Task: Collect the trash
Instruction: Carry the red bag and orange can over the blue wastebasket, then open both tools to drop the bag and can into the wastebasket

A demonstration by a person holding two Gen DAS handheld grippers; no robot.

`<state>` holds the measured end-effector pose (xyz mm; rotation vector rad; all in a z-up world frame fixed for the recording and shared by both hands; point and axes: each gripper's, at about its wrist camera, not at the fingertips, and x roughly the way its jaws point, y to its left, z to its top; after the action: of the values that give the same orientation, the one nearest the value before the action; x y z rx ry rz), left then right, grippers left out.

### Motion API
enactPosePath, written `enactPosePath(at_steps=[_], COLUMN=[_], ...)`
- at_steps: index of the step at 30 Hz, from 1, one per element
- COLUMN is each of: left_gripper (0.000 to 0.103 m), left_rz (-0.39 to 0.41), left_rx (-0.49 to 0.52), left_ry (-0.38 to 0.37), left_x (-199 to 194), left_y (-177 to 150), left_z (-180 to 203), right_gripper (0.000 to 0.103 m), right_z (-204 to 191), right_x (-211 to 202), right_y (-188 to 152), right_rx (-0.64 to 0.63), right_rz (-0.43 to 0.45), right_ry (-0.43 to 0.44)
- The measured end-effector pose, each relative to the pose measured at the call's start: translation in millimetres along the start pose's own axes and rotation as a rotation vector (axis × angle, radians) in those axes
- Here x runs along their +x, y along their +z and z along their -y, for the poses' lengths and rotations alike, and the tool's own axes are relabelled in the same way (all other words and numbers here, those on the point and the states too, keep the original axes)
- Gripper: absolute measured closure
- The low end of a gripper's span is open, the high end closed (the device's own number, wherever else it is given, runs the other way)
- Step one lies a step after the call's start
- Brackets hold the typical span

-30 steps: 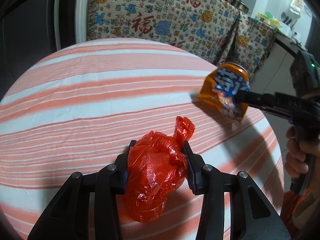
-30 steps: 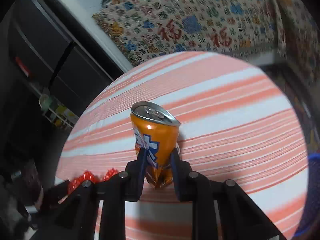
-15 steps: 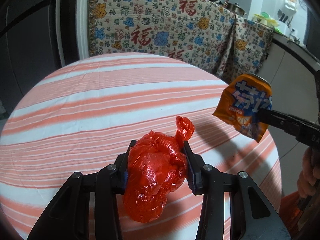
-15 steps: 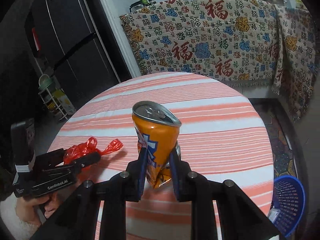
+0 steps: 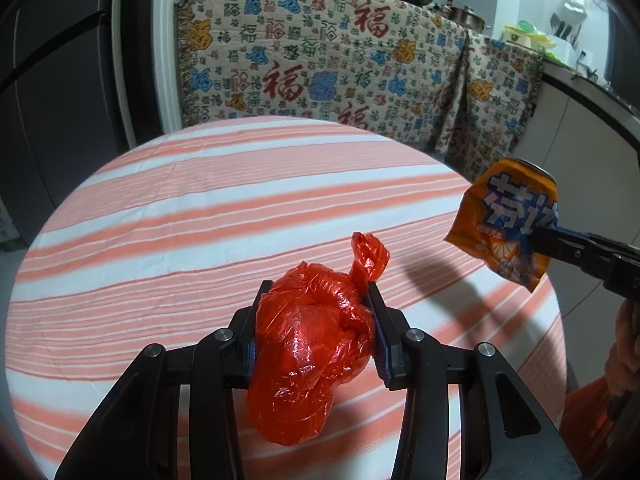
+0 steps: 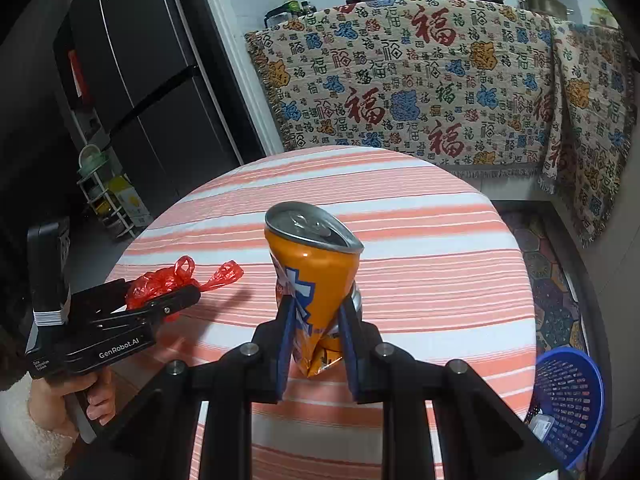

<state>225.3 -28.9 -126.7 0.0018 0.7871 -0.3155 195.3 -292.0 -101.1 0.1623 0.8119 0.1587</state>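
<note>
- The left gripper [image 5: 316,328] pinches a crumpled red plastic bag [image 5: 308,352]; both pads press into its sides, and the bag bulges above and below the fingers.
- A twisted tail of the bag sticks up past the right-hand fingertip, and in the right wrist view two loose handles of it [image 6: 188,270] poke out beyond the tips.
- The right gripper [image 6: 316,332] is squeezed onto the flattened lower end of a crushed orange soda can [image 6: 312,280], with the pads nearly together and the thin metal between them.
- The can stands up out of those fingers, its silver top tilted, clear of the cloth beneath.
- Under and ahead of both pairs of fingers lies a round table [image 5: 200,200] under an orange-and-white striped cloth; both pieces of trash are held above it, shadows falling on the stripes.
- Seen from the left fingers, the can [image 5: 508,224] hangs off to the right, over the table's edge.
- To the right of and below the right fingers, on the floor beside the table, sits a blue mesh basket [image 6: 568,400].
- A hand [image 6: 96,396] with a fleecy white cuff grips the left gripper's handle.
- Beyond the table, a patterned cloth [image 6: 400,80] drapes over a counter, with pots on top and a dark fridge [image 6: 132,80] to its left.
</note>
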Motion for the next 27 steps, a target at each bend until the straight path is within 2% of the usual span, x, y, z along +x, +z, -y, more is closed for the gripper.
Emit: enactPosePath(at_steps=[3, 7, 15, 18, 20, 23, 27], left_gripper=[0.059, 0.059, 0.059, 0.059, 0.059, 0.059, 0.059], left_rz=[-0.017, -0.024, -0.065, -0.113, -0.156, -0.197, -0.247], left_rx=[-0.014, 0.047, 0.159, 0.167, 0.166, 0.189, 0.196], left_ry=[-0.068, -0.147, -0.342, -0.409, -0.446, -0.466, -0.470], left_x=[-2.6, -8.3, 6.4, 25.5, 43.7, 67.3, 98.6], left_y=[3.4, 14.0, 35.9, 34.1, 30.1, 21.3, 13.8], left_z=[12.4, 58.5, 195.3, 247.8, 282.4, 327.7, 360.7], right_gripper=[0.081, 0.081, 0.081, 0.081, 0.081, 0.081, 0.081], right_z=[13.0, 43.4, 153.0, 194.6, 226.7, 267.2, 305.6], right_x=[-12.8, -38.9, -107.9, -120.0, -116.7, -107.9, -92.9], right_y=[-0.9, -4.3, -25.2, -36.7, -48.2, -67.0, -90.4], right_rx=[0.026, 0.049, 0.139, 0.185, 0.243, 0.327, 0.410], right_rz=[0.020, 0.041, 0.048, -0.011, -0.093, -0.183, -0.260], right_ry=[-0.013, -0.060, -0.263, -0.344, -0.381, -0.395, -0.385])
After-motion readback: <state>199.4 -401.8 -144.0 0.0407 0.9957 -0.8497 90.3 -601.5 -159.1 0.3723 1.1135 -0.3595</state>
